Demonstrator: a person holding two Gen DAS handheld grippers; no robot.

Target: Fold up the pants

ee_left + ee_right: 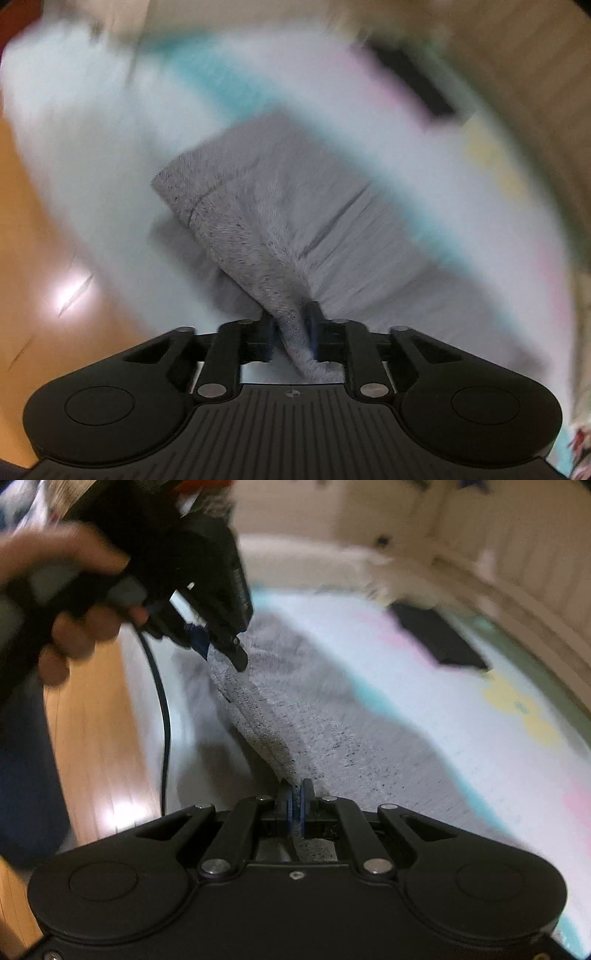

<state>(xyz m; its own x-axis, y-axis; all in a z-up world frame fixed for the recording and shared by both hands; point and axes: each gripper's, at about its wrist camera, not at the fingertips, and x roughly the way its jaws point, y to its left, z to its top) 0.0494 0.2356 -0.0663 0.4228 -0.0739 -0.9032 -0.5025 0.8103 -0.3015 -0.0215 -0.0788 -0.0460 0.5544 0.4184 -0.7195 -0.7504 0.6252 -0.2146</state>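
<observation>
The left claw [291,332] grips a bunched fold of the grey pants [258,206]. The right claw [296,805] pinches their edge. Both work near the mat's [424,686] edge beside the wooden floor [96,738].

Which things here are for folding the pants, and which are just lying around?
For the job: grey pants, left gripper, right gripper, pastel mat underneath.
Just lying around: black flat thing on the mat, black cable.
</observation>
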